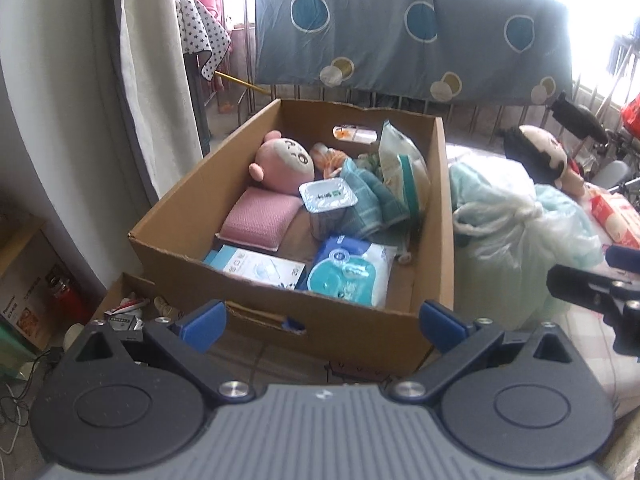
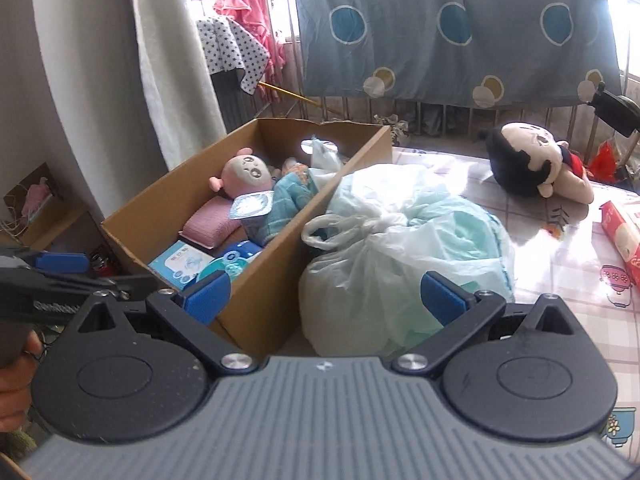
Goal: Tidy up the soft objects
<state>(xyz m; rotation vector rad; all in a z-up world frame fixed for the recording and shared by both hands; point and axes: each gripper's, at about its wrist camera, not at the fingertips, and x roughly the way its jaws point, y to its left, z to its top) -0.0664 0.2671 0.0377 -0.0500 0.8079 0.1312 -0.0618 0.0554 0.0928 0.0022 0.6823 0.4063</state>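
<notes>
The tied plastic bag (image 2: 400, 248) lies on the bed just right of the cardboard box (image 2: 264, 296), directly ahead of the right tool (image 2: 326, 294), which is spread and empty. The left tool (image 1: 322, 322), also spread, faces the box, so the right is judged nearer.

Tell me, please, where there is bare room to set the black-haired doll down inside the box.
Cardboard box: a bare floor strip shows between the wipes pack and the right wall. The back is crowded with the pink plush and teal towel.
</notes>
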